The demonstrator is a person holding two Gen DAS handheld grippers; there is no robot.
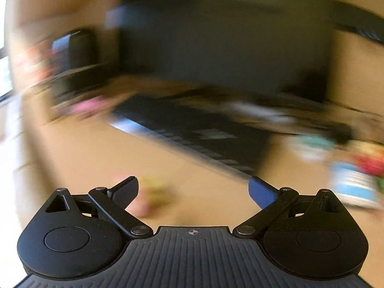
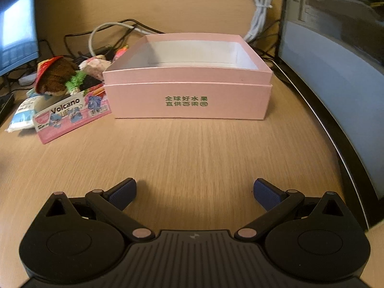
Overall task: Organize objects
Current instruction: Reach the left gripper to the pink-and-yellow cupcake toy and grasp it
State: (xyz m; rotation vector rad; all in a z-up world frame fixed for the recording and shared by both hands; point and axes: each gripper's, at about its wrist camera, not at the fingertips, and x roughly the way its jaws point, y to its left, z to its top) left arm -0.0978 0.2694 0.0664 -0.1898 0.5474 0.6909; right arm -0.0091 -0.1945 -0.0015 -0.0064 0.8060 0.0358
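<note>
Right wrist view: right gripper [image 2: 194, 189] spread wide, empty, over desk [image 2: 192, 148]; pink box [image 2: 189, 96] at 12 o'clock, light stiff card, take by a wall; left gripper [image 1: 193, 189] likewise released, view blurred.

both grippers [image 1: 193, 189] [image 2: 195, 190] spread wide, empty

The left wrist view is heavily smeared by motion blur; the right is sharp, warmly lit, edges bowed by fisheye.

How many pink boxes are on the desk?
1: the open pink box stands ahead of the right gripper, beside a pile of packets. The blurred left view may hide others.
</note>
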